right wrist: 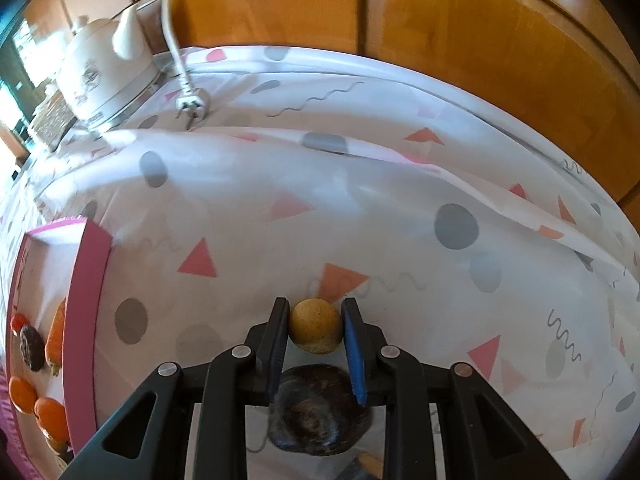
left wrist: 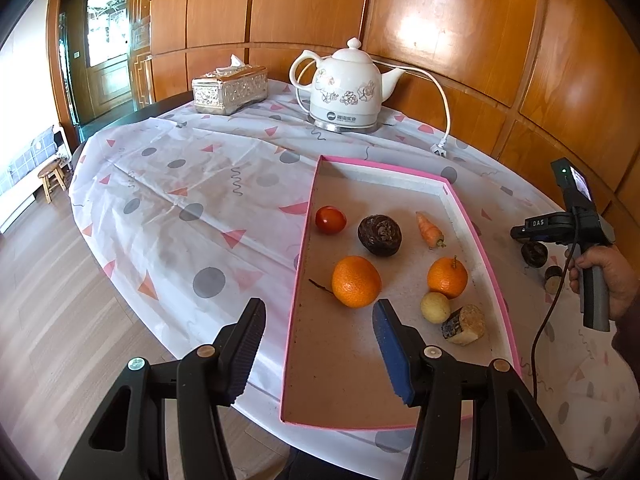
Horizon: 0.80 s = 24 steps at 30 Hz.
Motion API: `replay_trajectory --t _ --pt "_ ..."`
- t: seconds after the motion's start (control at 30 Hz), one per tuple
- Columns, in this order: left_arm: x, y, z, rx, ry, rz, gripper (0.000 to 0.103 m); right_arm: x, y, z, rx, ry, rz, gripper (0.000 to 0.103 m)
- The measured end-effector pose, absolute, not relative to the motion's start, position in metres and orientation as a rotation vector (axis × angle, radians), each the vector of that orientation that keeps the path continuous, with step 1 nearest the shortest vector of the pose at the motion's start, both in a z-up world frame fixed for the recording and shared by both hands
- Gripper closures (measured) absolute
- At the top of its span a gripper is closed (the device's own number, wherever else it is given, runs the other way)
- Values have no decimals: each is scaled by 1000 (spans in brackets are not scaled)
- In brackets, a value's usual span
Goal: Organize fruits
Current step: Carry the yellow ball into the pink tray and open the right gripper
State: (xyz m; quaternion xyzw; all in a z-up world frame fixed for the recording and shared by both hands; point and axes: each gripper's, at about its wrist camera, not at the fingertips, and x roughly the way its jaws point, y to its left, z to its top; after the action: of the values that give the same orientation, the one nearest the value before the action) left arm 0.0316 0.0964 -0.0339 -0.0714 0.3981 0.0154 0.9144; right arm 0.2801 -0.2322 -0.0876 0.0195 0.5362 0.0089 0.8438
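A pink-rimmed tray [left wrist: 460,208] holds a tomato [left wrist: 330,219], a dark round fruit [left wrist: 379,235], a small carrot [left wrist: 429,230], two oranges [left wrist: 355,281] [left wrist: 447,277], a small yellow fruit [left wrist: 435,307] and a cut brown piece [left wrist: 466,325]. My left gripper [left wrist: 318,320] is open and empty over the tray's near left rim. My right gripper [right wrist: 316,314] is shut on a small yellow-brown round fruit [right wrist: 316,326] on the cloth right of the tray [right wrist: 86,300]. A dark round fruit [right wrist: 320,412] lies under its jaws. In the left wrist view the right gripper [left wrist: 532,234] is beside dark fruits [left wrist: 534,254].
A white teapot kettle [left wrist: 346,88] with cord and plug [left wrist: 440,148] stands at the back of the table. A silver tissue box [left wrist: 230,88] is left of it. Wood panel wall runs behind. The patterned tablecloth [left wrist: 192,200] drapes over the left edge.
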Motion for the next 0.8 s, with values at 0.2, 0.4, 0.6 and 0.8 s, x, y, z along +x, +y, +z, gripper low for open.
replay_trajectory --t 0.2,0.4,0.6,0.8 --pt "28 95 -32 -150 814 24 46 267 -218 -81 18 1104 70 77" --pt "25 94 -29 -152 806 17 46 257 -201 -72 9 1082 125 77" --pt "20 94 -27 -159 797 18 44 243 -184 -63 -9 1063 162 77" --pt "16 94 -23 -162 785 16 43 229 -171 -57 -17 1046 194 77"
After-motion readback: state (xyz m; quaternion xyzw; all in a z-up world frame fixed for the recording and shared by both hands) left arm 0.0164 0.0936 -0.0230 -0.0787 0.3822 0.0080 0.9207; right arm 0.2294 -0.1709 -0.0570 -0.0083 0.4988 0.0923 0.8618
